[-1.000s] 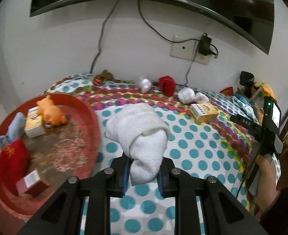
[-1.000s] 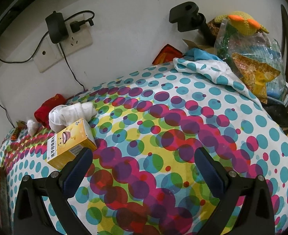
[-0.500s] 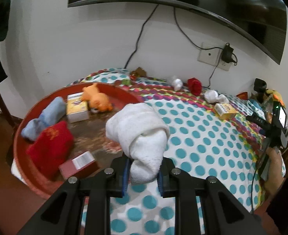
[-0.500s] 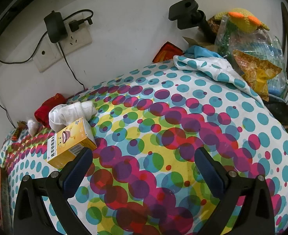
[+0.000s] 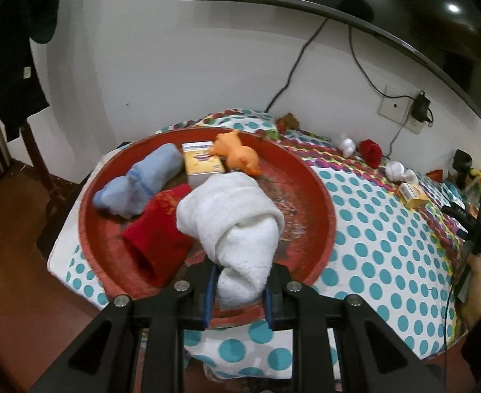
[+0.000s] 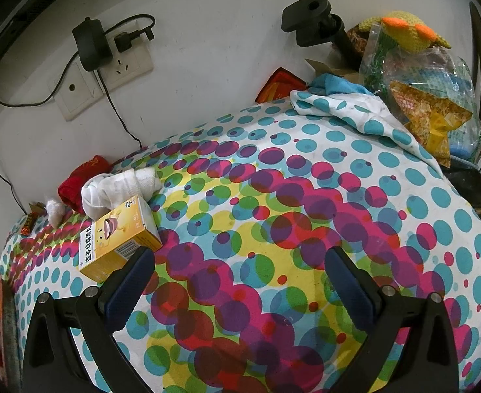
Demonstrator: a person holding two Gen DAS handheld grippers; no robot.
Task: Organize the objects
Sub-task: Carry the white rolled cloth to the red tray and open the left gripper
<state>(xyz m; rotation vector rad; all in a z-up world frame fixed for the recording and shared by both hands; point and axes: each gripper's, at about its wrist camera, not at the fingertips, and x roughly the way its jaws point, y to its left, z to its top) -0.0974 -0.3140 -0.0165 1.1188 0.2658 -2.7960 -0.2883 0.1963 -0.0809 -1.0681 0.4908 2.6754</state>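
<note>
- Since a second ago my left gripper point(image 5: 239, 290) has swung over to the left, so the rolled white towel point(image 5: 237, 226) it's carrying now hangs over the red tray point(image 5: 322, 203) instead of over the dotted tablecloth point(image 5: 387, 255).
- Left tongs are clamped narrow on the towel's lower end, the rest of the roll sticking up and forward past the fingertips.
- Already in the tray: a blue rolled cloth point(image 5: 139, 185), a red cloth point(image 5: 158, 232) right next to it, a small yellow-and-white box point(image 5: 203, 163) and an orange toy point(image 5: 239, 154) resting against that box at the far side.
- My right gripper point(image 6: 240, 285) hasn't budged, same view as before. Its tongs are spread wide with nothing between them, hovering over the colourful part of the cloth.
- Just beside its left finger sits a yellow box point(image 6: 119, 239), with a white sock roll point(image 6: 119, 188) touching the box's far end and a red bundle point(image 6: 80, 183) behind that, near the wall.
- From the left camera I can see those same leftovers well apart from the tray, along the wall side of the table.
- Wall socket point(image 6: 109, 68) with a black adapter plugged in sits above them.
</note>
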